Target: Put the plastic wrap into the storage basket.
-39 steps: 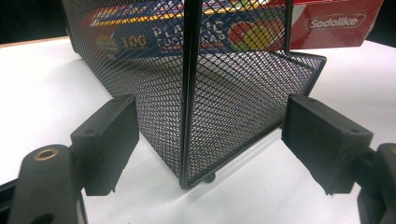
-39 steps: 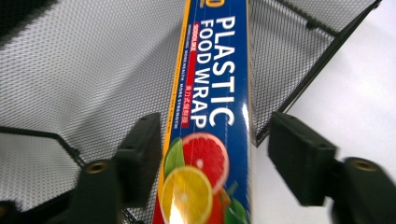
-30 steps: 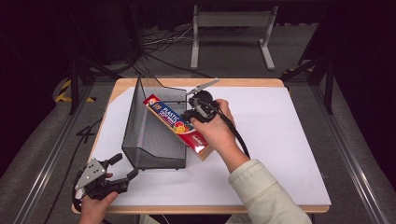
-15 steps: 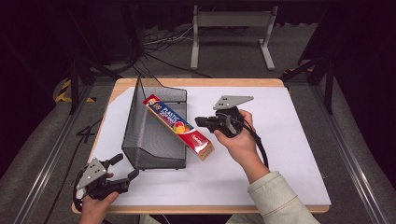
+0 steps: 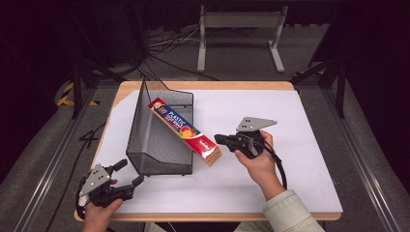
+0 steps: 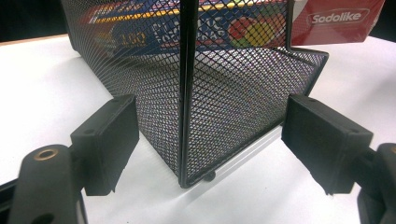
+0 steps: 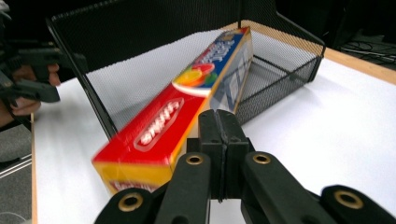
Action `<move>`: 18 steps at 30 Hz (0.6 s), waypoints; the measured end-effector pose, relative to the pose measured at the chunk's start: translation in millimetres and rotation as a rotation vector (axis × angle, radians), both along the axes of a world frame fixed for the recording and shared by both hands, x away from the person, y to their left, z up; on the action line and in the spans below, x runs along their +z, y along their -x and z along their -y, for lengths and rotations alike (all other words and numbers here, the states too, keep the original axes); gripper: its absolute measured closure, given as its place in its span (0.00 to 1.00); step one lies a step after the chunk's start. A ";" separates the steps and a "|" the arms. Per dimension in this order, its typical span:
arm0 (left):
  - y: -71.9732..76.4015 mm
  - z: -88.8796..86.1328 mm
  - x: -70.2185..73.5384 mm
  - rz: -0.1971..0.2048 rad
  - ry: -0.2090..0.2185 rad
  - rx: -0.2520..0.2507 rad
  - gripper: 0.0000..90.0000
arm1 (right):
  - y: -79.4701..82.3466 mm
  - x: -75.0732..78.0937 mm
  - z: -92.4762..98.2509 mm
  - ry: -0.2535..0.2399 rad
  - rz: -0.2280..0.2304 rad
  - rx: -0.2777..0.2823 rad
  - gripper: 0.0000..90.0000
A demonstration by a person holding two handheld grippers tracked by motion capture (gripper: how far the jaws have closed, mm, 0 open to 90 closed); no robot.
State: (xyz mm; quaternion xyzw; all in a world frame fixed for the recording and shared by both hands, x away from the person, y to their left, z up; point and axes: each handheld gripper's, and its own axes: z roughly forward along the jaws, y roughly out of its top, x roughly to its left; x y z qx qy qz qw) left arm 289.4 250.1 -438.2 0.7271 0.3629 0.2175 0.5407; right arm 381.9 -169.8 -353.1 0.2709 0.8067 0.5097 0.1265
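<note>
A long red and blue box of plastic bags (image 5: 186, 131) (image 7: 173, 119) lies slanted across a black mesh basket (image 5: 154, 140) (image 7: 285, 56), far end inside, red end jutting over the right rim. My right gripper (image 5: 218, 139) (image 7: 218, 125) is shut with nothing in it, just right of the box's red end. At the front left of the table my left gripper (image 5: 128, 173) (image 6: 210, 135) stands open, facing the near corner of the basket (image 6: 187, 116), which sits a short way ahead of the pads (image 6: 109, 140). The box (image 6: 336, 18) shows above the mesh.
The basket stands on a white sheet (image 5: 300, 121) that covers a wooden table (image 5: 227, 85). Bare sheet stretches right of the right hand and in front of the basket. Beyond the table's far edge are a metal stand (image 5: 239, 34) and floor cables (image 5: 164, 46).
My right gripper has drawn back from the box, going right and toward the person, and the box stays resting on the basket. The left gripper has hardly moved.
</note>
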 end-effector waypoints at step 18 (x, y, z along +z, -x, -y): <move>0.0 0.1 -0.1 -0.002 -0.001 -0.001 0.22 | 12.2 -17.8 -13.8 0.033 -0.033 0.038 1.00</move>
